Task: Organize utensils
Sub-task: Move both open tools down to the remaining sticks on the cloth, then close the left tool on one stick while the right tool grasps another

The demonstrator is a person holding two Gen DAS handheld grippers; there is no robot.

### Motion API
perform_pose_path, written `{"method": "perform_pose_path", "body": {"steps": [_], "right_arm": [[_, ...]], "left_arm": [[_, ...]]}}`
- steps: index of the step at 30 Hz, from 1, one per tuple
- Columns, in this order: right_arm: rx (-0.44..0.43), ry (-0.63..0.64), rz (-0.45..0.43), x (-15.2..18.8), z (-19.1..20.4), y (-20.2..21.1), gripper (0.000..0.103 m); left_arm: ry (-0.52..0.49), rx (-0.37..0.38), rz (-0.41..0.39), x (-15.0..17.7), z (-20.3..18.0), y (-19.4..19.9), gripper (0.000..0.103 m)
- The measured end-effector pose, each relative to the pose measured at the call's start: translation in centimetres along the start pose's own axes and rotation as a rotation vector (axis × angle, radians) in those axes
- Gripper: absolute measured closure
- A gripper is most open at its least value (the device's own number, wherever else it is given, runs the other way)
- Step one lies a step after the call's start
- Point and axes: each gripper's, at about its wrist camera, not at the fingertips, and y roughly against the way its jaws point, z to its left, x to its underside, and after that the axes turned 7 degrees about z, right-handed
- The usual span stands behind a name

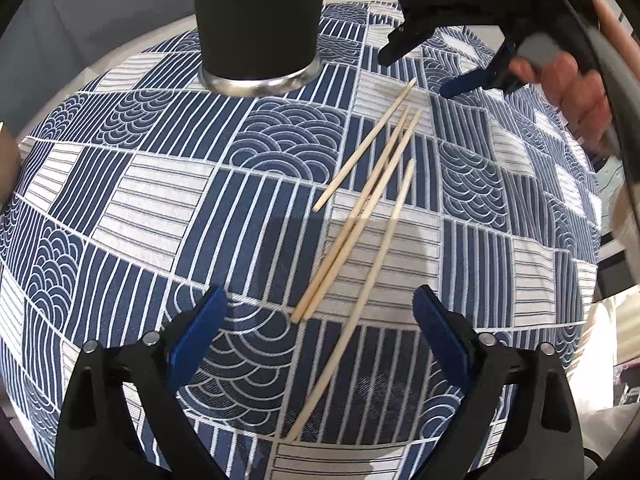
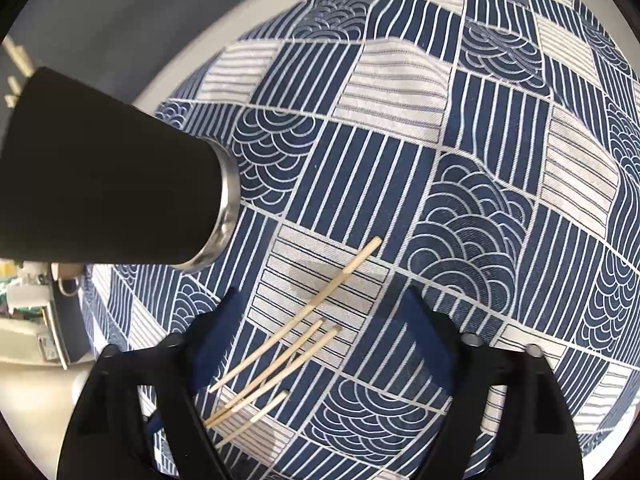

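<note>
Nothing sorted yet: all four sticks lie loose.

Our left gripper (image 1: 318, 312) and right gripper (image 2: 320, 316) gape empty over four pale wooden chopsticks (image 1: 352, 224) mid-frame on the blue patterned bench cloth (image 1: 140, 184); beyond, top centre, the black metal-based tumbler (image 1: 258, 20) waits.

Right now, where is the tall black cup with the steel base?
The tall black cup stands on the blue patterned cloth at the left wrist view's top centre, beyond the four wooden chopsticks.

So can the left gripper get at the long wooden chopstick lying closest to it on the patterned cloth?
Probably yes. The left gripper is open, and the nearest long wooden chopstick lies flat between its fingers with nothing on top. The right gripper hovers over the far tips, well away.
</note>
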Motion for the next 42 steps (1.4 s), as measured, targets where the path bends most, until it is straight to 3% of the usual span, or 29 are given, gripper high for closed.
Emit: {"method": "perform_pose_path", "body": {"steps": [2, 6, 8, 10, 11, 14, 15, 16, 17, 18, 19, 24, 26, 33, 37, 42], "right_arm": [[0.028, -0.038, 0.026, -0.5, 0.4, -0.6, 0.033], [0.127, -0.104, 0.046, -1.1, 1.4, -1.8, 0.034], [0.189, -0.094, 0.051, -1.2, 2.2, -2.2, 0.04], [0.274, -0.092, 0.05, -1.3, 2.9, -2.5, 0.053], [0.3, -0.097, 0.043, -1.3, 3.1, -2.6, 0.054], [0.306, -0.12, 0.017, -0.8, 3.3, -2.7, 0.062], [0.305, -0.119, 0.015, -0.8, 3.3, -2.6, 0.081], [0.306, -0.118, 0.016, -0.7, 3.4, -2.6, 0.09], [0.306, -0.126, 0.017, -0.7, 3.2, -2.6, 0.092], [0.292, -0.138, 0.012, -0.7, 3.0, -2.6, 0.093], [0.279, -0.145, 0.007, -0.5, 2.7, -2.6, 0.094], [0.139, -0.179, -0.006, 0.0, 0.2, -2.1, 0.097], [0.063, -0.207, -0.011, 0.2, -1.2, -1.8, 0.103], [-0.002, -0.245, -0.058, 0.8, -4.2, -0.6, 0.103], [-0.063, -0.251, -0.021, 0.6, -5.1, -0.1, 0.098], [-0.114, -0.206, 0.011, 0.2, -2.8, -1.1, 0.097]], "left_arm": [[0.012, -0.002, 0.004, 0.1, 0.4, 0.1, 0.016], [-0.075, -0.115, 0.025, 0.2, -1.2, -0.4, 0.022], [-0.054, -0.105, 0.032, 0.3, -0.9, -0.2, 0.026], [-0.054, -0.111, 0.038, 0.3, -1.0, -0.2, 0.028], [-0.067, -0.109, 0.041, 0.2, -1.1, -0.2, 0.032], [-0.103, -0.094, 0.05, 0.5, -1.4, 0.0, 0.046], [-0.109, -0.091, 0.052, 0.6, -1.5, 0.2, 0.053], [-0.109, -0.087, 0.057, 0.7, -1.3, 0.3, 0.057], [-0.106, -0.088, 0.062, 0.9, -1.3, 0.6, 0.068], [-0.103, -0.082, 0.074, 0.9, -1.0, 0.7, 0.083], [-0.102, -0.068, 0.084, 1.0, -0.9, 0.9, 0.087], [-0.113, -0.023, 0.119, 1.7, 0.0, 1.5, 0.09], [-0.111, 0.01, 0.137, 1.9, 0.8, 1.7, 0.095], [-0.056, 0.039, 0.173, 3.9, 2.2, 2.5, 0.097], [0.001, 0.064, 0.185, 5.2, 3.3, 3.2, 0.097], [0.062, 0.075, 0.185, 7.0, 4.5, 4.2, 0.097]]}}
